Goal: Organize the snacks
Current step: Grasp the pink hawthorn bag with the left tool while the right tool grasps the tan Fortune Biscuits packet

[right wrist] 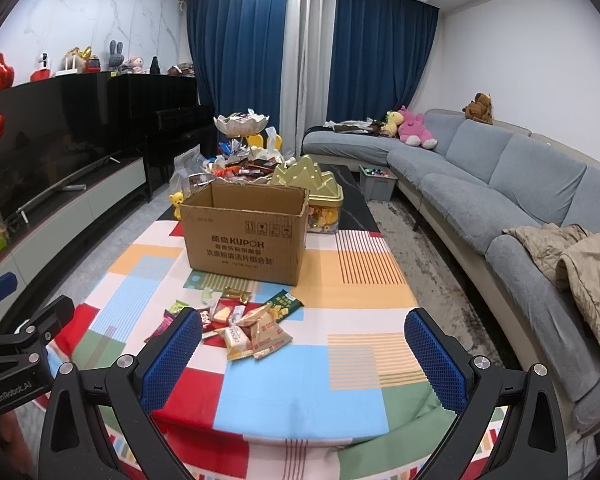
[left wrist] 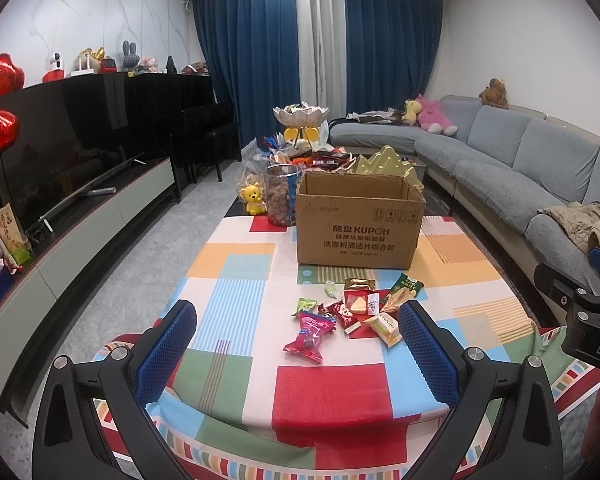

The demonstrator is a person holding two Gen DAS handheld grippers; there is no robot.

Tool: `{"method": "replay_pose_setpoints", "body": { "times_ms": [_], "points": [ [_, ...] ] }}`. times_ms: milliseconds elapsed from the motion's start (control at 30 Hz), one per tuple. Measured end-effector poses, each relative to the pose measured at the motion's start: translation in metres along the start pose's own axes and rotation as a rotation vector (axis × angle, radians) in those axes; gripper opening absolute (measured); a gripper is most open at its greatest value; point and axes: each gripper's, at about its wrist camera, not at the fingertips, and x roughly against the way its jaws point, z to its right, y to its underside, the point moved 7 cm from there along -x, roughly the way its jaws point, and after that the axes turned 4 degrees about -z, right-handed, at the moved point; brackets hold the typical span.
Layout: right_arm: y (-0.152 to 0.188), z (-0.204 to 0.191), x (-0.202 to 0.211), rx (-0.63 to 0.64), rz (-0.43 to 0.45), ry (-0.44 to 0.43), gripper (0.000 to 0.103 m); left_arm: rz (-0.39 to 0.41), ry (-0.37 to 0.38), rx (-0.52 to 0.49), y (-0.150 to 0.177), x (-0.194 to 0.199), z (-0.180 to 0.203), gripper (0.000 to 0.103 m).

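Observation:
Several small snack packets lie in a loose pile on the colourful checked tablecloth, in front of an open cardboard box. A pink wrapped snack lies nearest. My left gripper is open and empty, hovering above the near table end, with the pile between and beyond its fingers. In the right wrist view the pile sits just right of the left finger, before the box. My right gripper is open and empty above the tablecloth.
Behind the box are a gold tin, a jar of round snacks, a yellow bear toy and a heap of more snacks. A grey sofa runs along the right. A TV on a low cabinet stands left.

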Motion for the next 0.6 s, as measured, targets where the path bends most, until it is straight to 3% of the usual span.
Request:
{"method": "replay_pose_setpoints", "body": {
  "times_ms": [600],
  "points": [
    [-0.003, -0.005, -0.026, 0.017, -0.02, 0.009, 0.102, -0.037, 0.004, -0.005, -0.006, -0.028, -0.001, 0.103]
  ]
}}
